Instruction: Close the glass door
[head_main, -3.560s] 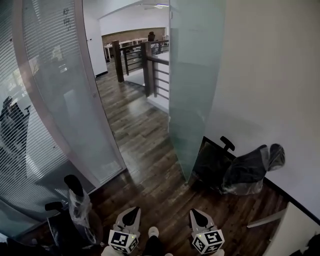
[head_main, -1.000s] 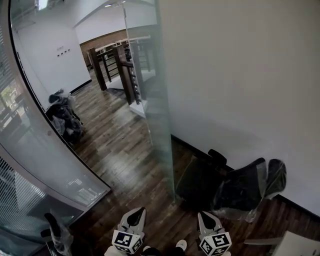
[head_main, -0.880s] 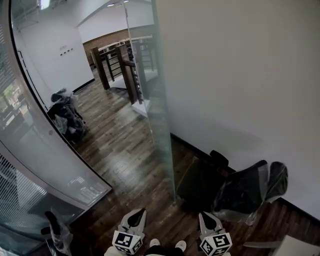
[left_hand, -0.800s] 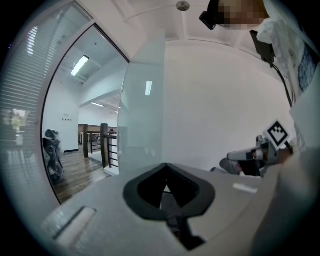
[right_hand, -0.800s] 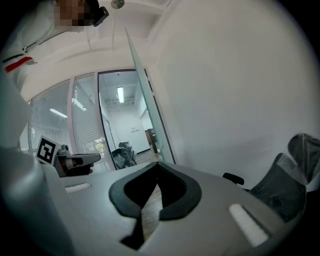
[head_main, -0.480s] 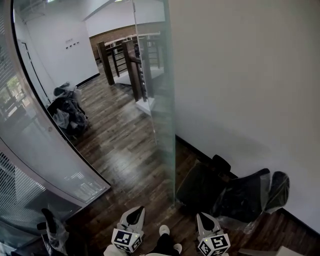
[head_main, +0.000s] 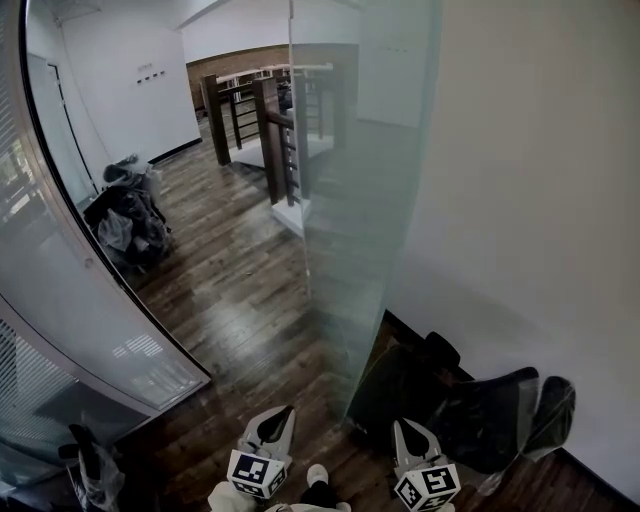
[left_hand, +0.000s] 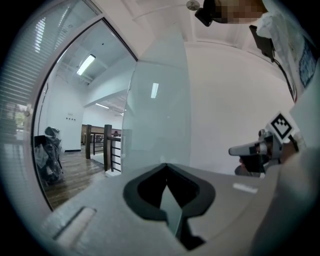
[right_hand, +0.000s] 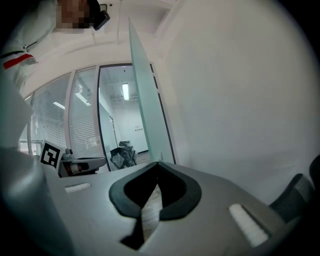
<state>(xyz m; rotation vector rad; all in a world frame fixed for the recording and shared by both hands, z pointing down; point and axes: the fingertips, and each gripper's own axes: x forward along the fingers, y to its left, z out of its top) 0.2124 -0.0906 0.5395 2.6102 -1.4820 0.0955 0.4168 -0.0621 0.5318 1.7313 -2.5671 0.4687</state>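
**Glass door stands open, both grippers empty and short of it**

The glass door (head_main: 360, 200) hangs swung back toward the white wall (head_main: 540, 150). Its free edge rises just ahead of the two tools, between them in the head view and almost straight above the tips in the right gripper view. The left gripper (head_main: 283, 412) has its jaws together with nothing between them. The right gripper (head_main: 403, 426) is likewise closed and empty. Neither appears to touch the pane.

The risks lie in how contact is made. With the jaws closed, the edge cannot be pinched, so the door can only be pushed or hooked. A narrow hard tip on smooth frosted glass may skid off, or knock the edge sharply.

To push from behind, the right gripper has to enter the gap between the pane and the wall. A plastic-wrapped chair (head_main: 480, 400) sits there, just beyond and to that gripper's right, and could snag it. As the door swings, it sweeps toward the left gripper, which may block it.
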